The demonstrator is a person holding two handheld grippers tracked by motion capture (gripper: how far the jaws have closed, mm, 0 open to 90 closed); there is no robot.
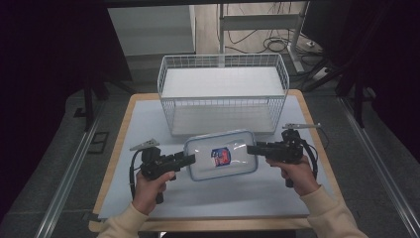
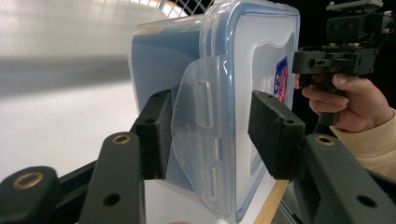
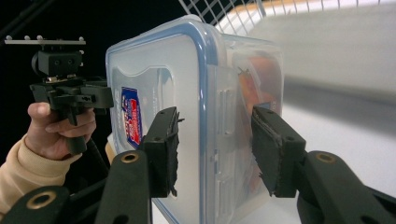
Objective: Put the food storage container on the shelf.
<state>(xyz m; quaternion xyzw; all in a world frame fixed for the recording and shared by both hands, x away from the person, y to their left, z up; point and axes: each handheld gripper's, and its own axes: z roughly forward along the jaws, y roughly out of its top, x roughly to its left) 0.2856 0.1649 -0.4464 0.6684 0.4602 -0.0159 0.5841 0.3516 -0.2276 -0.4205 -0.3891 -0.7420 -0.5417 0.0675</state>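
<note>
Your left hand-held gripper (image 1: 189, 159) is clamped on the left short end of the clear lidded food container (image 1: 221, 154), its pads over the side latch flap (image 2: 198, 140). Your right hand-held gripper (image 1: 251, 148) grips the opposite short end the same way. With 2 grips at opposite ends, the load is shared and the box stays level, lid up, so its contents should not slide.

The container hangs between the 2 hand-held grippers above the front half of the surface (image 1: 148, 124), just in front of the white wire basket (image 1: 223, 94) at the far edge. Its long axis runs left to right, roughly parallel to the front edge, and the right end sits slightly farther back. The red-and-blue label (image 1: 221, 156) on the lid faces up.
</note>
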